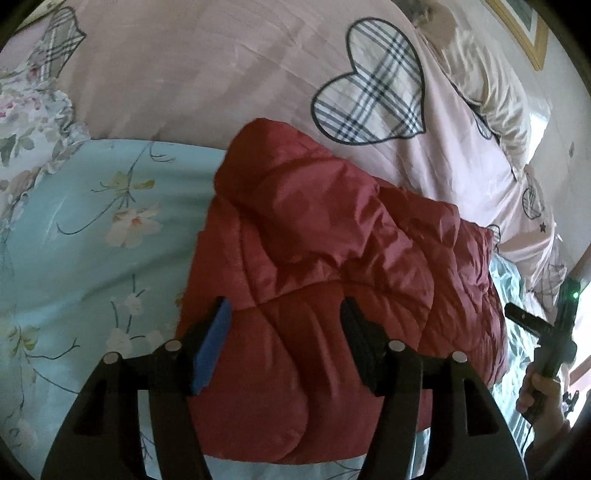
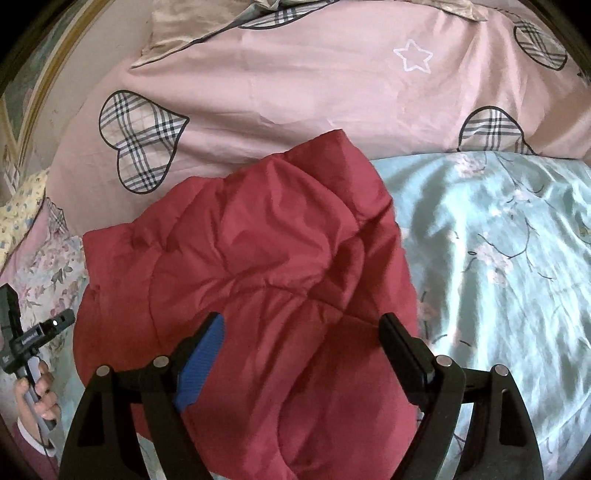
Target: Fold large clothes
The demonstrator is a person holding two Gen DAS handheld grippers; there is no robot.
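Observation:
A dark red quilted jacket (image 1: 314,221) (image 2: 258,240) lies folded into a thick bundle on a light blue floral sheet (image 1: 92,240) (image 2: 498,258). My left gripper (image 1: 284,317) hovers over the near part of the bundle, open, with its blue pad (image 1: 212,347) clear of the fabric. My right gripper (image 2: 301,325) hangs over the same bundle from the other side, open wide and holding nothing. Each gripper shows at the edge of the other's view: the right gripper (image 1: 535,332) and the left gripper (image 2: 33,339), each in a hand.
A pink duvet (image 1: 203,74) (image 2: 295,92) with plaid hearts is heaped behind the jacket. A beige pillow (image 1: 491,96) and a framed picture (image 1: 524,26) are at the far right. A floral ruffled cloth (image 1: 33,110) lies far left. Bare sheet spreads on both sides of the jacket.

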